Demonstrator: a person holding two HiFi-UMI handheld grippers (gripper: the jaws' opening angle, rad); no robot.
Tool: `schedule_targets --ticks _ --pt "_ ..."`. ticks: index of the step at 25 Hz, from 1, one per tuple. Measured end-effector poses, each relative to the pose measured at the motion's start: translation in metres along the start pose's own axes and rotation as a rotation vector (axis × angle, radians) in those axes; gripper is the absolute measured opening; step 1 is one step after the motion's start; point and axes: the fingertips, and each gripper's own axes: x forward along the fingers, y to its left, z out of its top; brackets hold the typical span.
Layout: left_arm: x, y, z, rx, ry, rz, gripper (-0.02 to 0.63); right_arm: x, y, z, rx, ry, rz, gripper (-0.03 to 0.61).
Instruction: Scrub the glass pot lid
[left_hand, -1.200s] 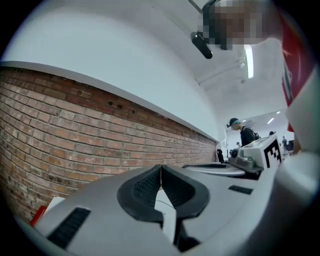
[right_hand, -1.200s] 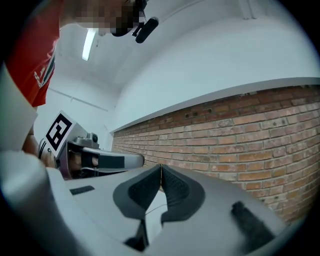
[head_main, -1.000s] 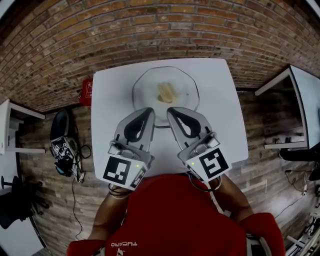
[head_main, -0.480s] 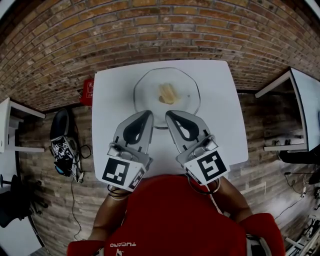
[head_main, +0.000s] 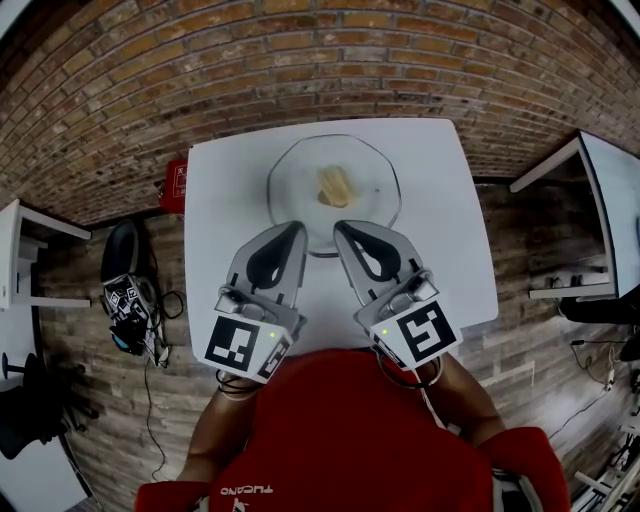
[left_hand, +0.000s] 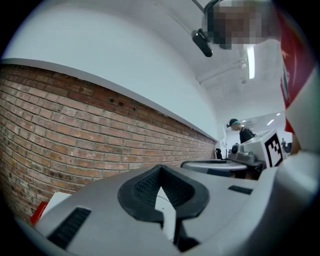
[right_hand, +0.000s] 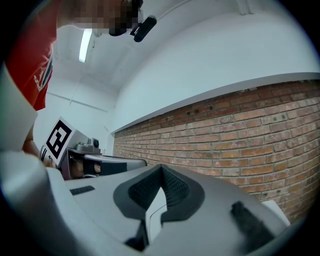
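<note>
Holding both claws shut, nothing gripped.
Left gripper and right gripper are pointing side by side, jaws together, at the near rim of the round clear glass pot lid, which is lying mid white square table, yellowish lump on it.

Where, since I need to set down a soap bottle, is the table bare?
Bare strips lie on the table left of the glass pot lid, up to the left edge, and right of it. Crowded: the middle, under the left hand-held gripper and right hand-held gripper.
</note>
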Motion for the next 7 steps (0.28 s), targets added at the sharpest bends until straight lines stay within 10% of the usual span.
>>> schedule_targets --ticks 7 --pt "-0.0009 -0.0018 0.0023 -0.004 -0.007 0.002 0.017 -0.0008 0.003 0.0034 0.0 -0.012 0.005 0.029"
